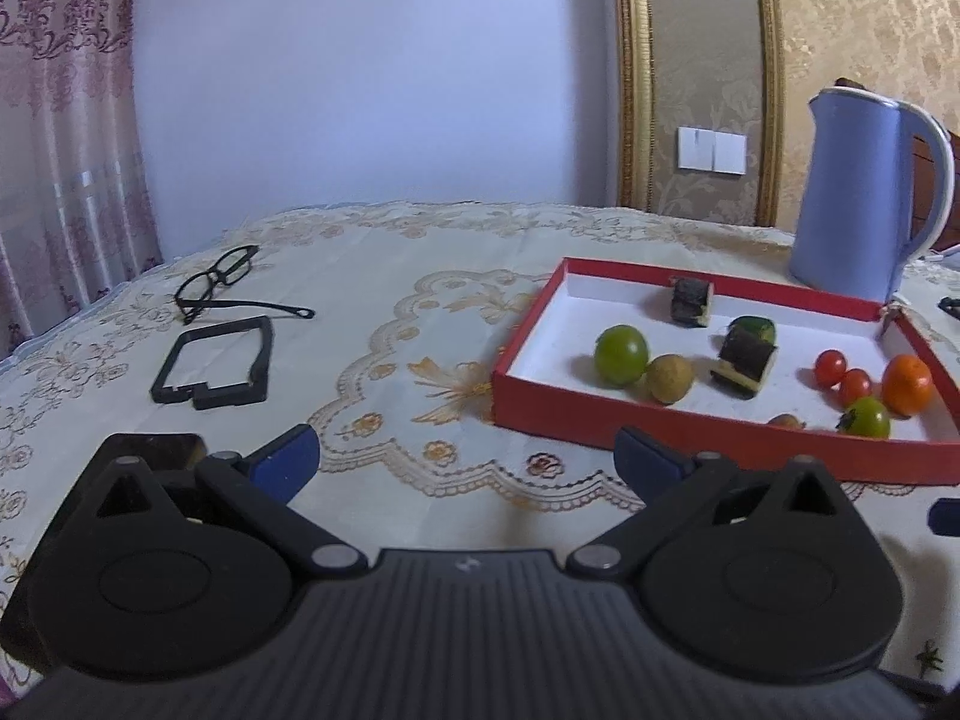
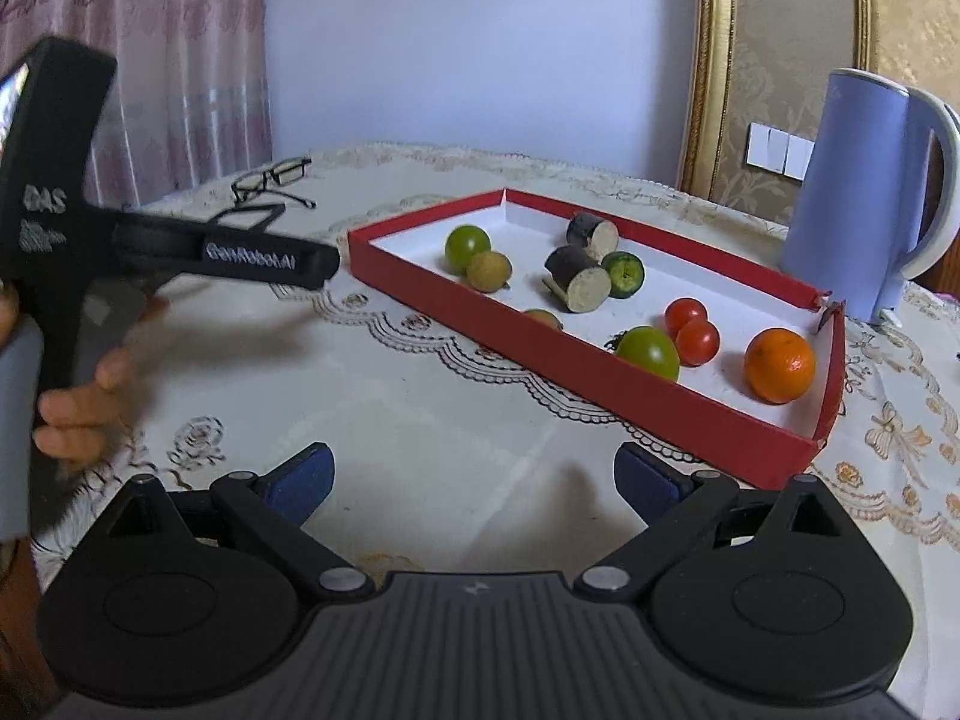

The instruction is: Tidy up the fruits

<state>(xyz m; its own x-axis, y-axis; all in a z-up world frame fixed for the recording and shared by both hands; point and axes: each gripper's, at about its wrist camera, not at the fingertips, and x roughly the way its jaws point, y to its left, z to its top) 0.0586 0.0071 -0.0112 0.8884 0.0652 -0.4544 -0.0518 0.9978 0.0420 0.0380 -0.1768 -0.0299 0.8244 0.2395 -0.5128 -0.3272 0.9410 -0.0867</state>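
A red tray point(image 1: 600, 417) point(image 2: 678, 414) with a white floor lies on the lace tablecloth and holds the produce: a green round fruit point(image 1: 621, 355) point(image 2: 467, 247), a tan fruit point(image 1: 670, 379) point(image 2: 489, 271), two dark cut chunks point(image 1: 744, 360) point(image 2: 576, 279), two red cherry tomatoes point(image 1: 843, 377) point(image 2: 691, 331), a green tomato point(image 1: 868, 418) point(image 2: 649, 353) and an orange point(image 1: 906, 385) point(image 2: 780, 365). My left gripper point(image 1: 465, 468) stands open over bare cloth, left of the tray. Over the cloth, just short of the tray's near wall, my right gripper point(image 2: 474, 483) is open and holds nothing.
A blue kettle point(image 1: 870, 192) point(image 2: 864, 192) stands behind the tray. Black glasses point(image 1: 222, 282) point(image 2: 273, 177) and a black frame piece point(image 1: 213, 363) lie at the left. In the right wrist view a hand point(image 2: 84, 396) holds the left gripper's handle point(image 2: 54, 204).
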